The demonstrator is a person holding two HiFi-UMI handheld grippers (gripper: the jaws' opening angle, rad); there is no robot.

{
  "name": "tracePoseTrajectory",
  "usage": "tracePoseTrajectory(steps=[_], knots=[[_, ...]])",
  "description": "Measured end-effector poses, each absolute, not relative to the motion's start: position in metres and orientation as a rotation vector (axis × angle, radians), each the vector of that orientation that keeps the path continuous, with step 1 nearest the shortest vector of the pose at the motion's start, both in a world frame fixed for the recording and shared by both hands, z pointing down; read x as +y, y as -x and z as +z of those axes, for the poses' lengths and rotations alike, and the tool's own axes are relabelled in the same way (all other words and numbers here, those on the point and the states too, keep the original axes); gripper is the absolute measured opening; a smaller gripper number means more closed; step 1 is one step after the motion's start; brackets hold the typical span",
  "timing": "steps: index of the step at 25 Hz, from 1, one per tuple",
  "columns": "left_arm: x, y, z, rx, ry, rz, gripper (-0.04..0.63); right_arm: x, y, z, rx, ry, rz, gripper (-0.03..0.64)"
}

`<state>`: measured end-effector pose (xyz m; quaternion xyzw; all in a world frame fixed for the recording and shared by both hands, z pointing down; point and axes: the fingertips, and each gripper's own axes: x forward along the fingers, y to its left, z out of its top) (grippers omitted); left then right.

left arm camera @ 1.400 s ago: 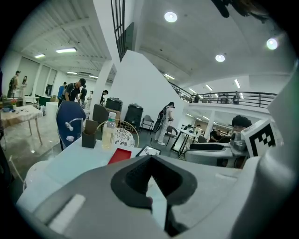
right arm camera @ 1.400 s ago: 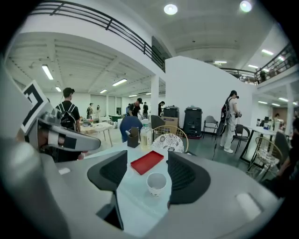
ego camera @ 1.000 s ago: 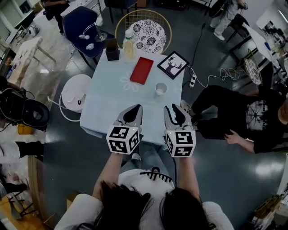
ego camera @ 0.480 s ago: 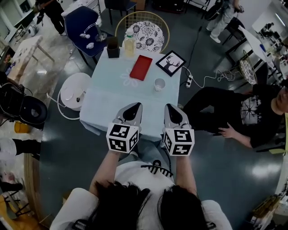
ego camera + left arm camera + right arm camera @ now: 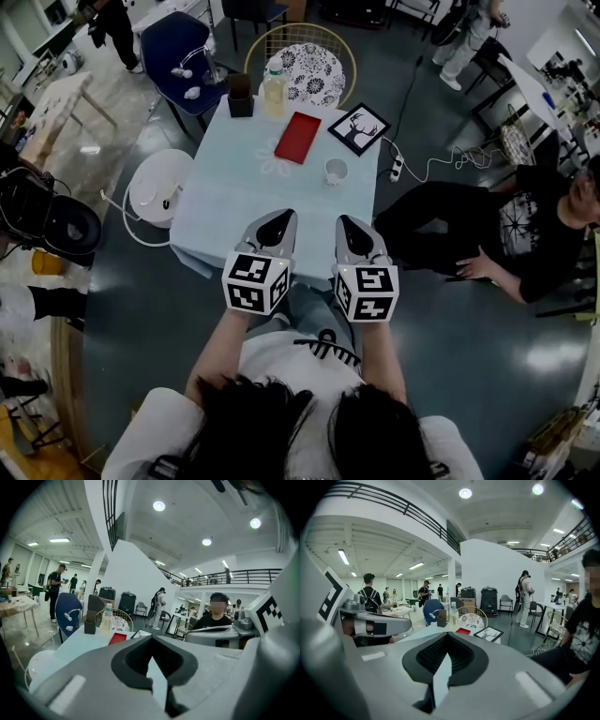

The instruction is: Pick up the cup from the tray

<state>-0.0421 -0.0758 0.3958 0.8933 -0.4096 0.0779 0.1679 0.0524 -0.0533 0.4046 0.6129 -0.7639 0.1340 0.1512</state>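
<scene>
The right tool (image 5: 349, 223) is hovering over the near part of the pale blue square surface (image 5: 220, 211), its jaws pressed together on nothing. The left tool (image 5: 281, 217), just beside it, is likewise closed and empty. Well ahead of them the small white cup (image 5: 336, 171) is standing upright on the bare surface, near the flat red rectangular tray (image 5: 297, 138) but off it, by its near right corner. This is fitting two readings: tools coming in for the cup, or tools drawing away from a cup already lifted off the tray and set down. Either way, good handling here is holding both tools raised clear of the surface's edge, apart from each other, with the cup in plain sight ahead.
</scene>
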Motion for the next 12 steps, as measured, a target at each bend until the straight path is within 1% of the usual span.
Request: tracePoseTrajectory(steps=[8, 12], knots=[[-0.0710, 0.0381, 0.4011, -1.145, -2.550, 0.244, 0.000, -0.0497, -0.0549, 0.4055, -2.228, -1.786, 0.446, 0.021], [-0.0721, 0.0443, 0.4059, -1.155, -2.541, 0.259, 0.000, -0.0535, -0.0507, 0.4106, -2.203, -1.756, 0.401, 0.021]])
